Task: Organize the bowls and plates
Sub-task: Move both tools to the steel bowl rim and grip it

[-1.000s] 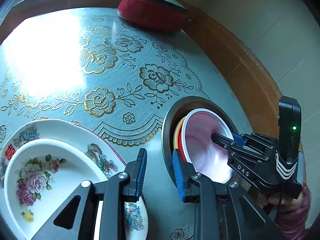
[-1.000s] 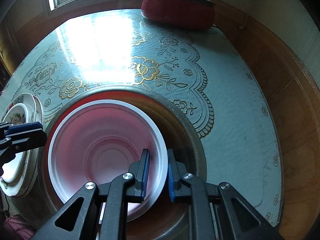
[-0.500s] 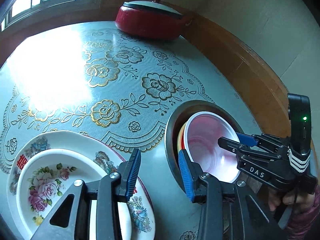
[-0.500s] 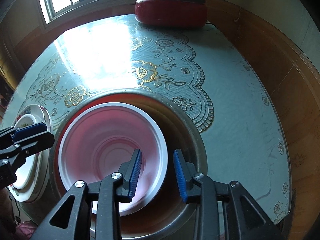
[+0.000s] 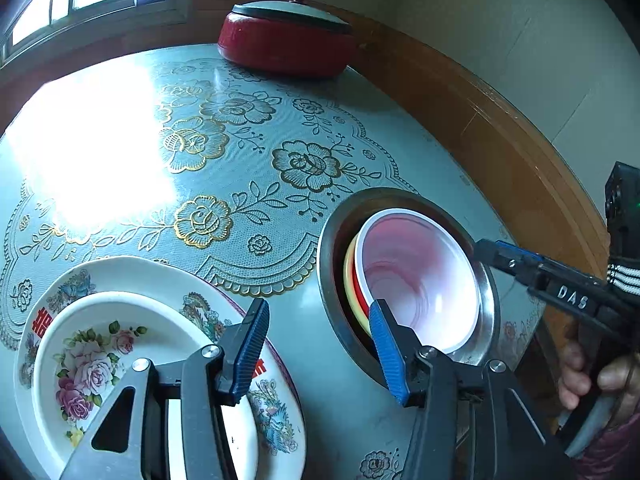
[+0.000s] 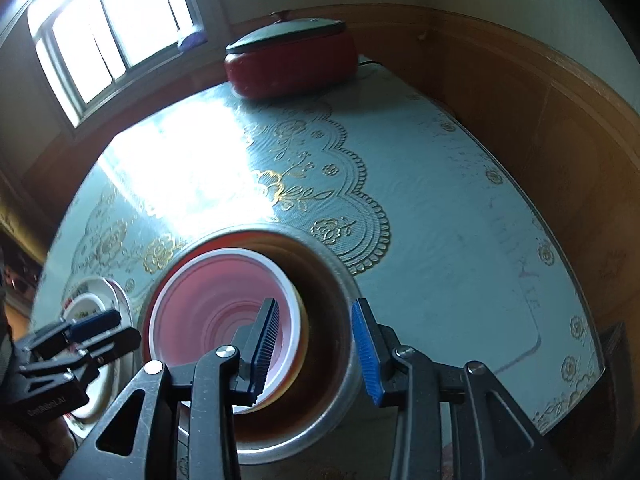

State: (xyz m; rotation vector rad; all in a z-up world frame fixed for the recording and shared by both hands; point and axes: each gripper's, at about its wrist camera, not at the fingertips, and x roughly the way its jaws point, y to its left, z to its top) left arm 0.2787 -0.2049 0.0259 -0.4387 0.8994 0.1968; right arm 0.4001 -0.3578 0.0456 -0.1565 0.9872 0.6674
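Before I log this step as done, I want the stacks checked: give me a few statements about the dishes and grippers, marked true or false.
1. The white bowl sits nested inside the metal basin. True.
2. The right gripper clamps the white bowl's rim. False: its jaws are opening, clear of the rim.
3. The floral bowl rests on the patterned plate. True.
4. The red pot has no lid. False: a lid covers it.
5. The left gripper holds a plate. False: its opening jaws hold nothing.

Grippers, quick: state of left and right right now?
Left tool: jaws opening, nothing between them.
Right tool: jaws opening, holding nothing, above the white bowl.
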